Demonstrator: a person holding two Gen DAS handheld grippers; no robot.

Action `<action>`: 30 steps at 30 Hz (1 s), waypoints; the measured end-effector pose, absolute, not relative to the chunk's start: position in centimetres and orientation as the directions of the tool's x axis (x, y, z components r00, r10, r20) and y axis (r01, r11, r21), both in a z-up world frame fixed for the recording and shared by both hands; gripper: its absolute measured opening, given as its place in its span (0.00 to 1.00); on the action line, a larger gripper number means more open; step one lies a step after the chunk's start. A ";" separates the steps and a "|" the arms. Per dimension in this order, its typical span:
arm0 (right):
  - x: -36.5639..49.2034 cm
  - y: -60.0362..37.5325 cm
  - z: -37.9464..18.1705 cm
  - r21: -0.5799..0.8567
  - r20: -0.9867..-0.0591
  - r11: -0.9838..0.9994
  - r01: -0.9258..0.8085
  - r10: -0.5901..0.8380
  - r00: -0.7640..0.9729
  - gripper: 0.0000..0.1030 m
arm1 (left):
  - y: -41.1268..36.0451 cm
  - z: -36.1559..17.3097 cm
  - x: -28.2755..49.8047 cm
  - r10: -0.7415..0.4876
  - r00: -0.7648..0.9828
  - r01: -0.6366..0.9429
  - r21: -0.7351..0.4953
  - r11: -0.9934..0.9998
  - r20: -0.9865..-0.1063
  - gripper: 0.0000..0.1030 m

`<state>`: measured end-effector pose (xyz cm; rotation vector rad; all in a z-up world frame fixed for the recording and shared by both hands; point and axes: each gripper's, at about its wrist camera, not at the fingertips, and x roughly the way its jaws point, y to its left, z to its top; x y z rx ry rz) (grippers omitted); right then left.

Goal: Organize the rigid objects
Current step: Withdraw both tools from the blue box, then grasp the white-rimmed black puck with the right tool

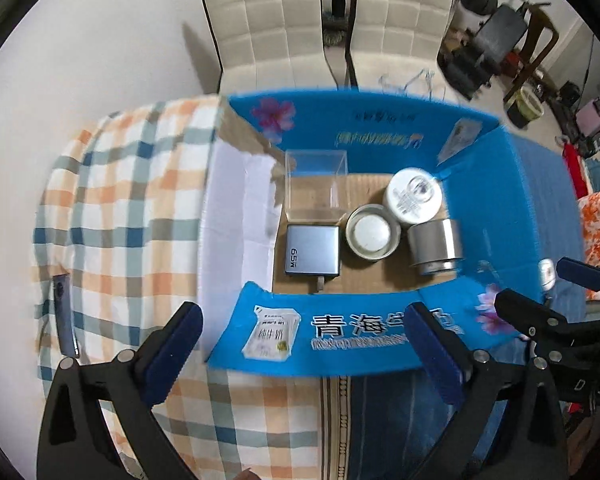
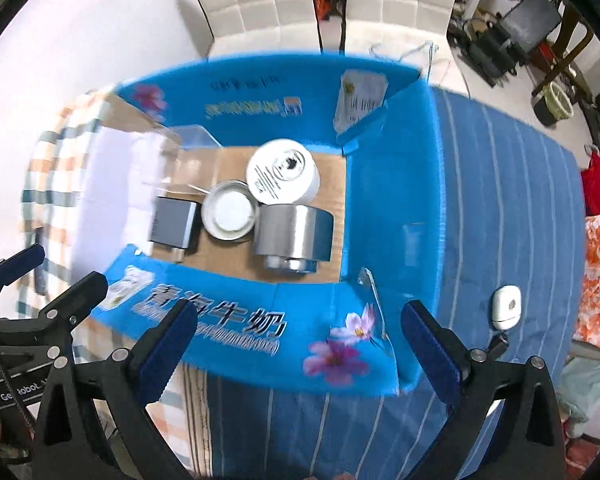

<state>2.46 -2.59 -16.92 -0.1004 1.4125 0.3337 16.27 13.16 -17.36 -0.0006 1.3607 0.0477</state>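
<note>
- Blue carton [image 2: 392, 208]: open on the bed; holds a clear case [image 1: 314, 184], charger [image 1: 312, 250], metal tin [image 2: 294, 236], white jar [image 2: 282, 176] and round lid [image 2: 230, 216]
- Right gripper [image 2: 296, 344]: fingers spread, empty; nearer the remaining piece
- Left gripper [image 1: 304, 344]: fingers spread, empty
- White earbud case [image 2: 507, 307]: outside the carton on the striped cover, ahead and right of the right fingers; long axis points roughly away from them

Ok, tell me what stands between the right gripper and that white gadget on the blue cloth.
Nothing visible does. The right gripper is open over the box's blue flap; the white gadget lies outside the box, to its right, on the blue cloth.
</note>
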 end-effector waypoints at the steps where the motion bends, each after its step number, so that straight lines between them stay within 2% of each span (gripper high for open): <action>1: 2.2 -2.9 -15.9 0.130 -0.975 0.949 -0.289 0.175 0.134 1.00 | 13.0 -16.1 15.9 0.040 0.228 -0.039 0.032 0.999 -0.973 1.00; 9: -1.0 -5.6 -7.7 0.153 -0.942 0.940 -0.306 0.232 0.243 1.00 | 12.5 -8.8 12.7 0.056 0.371 -0.075 0.031 0.997 -0.927 1.00; 18: -4.8 -8.7 0.1 0.193 -0.893 0.926 -0.326 0.303 0.333 1.00 | 11.1 -4.5 10.3 0.046 0.458 -0.082 0.010 0.997 -0.888 1.00; 23: -5.9 -9.9 2.0 0.210 -0.873 0.919 -0.333 0.330 0.360 1.00 | 9.9 -3.4 10.1 0.051 0.480 -0.073 0.018 0.997 -0.876 1.00; 27: -6.0 -11.8 1.2 0.268 -0.859 0.915 -0.303 0.369 0.355 1.00 | 7.7 -3.1 10.6 0.042 0.495 -0.035 0.029 0.999 -0.868 1.00; 30: -6.1 -15.0 -0.3 0.263 -0.859 0.935 -0.238 0.339 0.384 1.00 | 5.0 -3.7 11.1 0.021 0.497 0.005 0.028 1.000 -0.867 1.00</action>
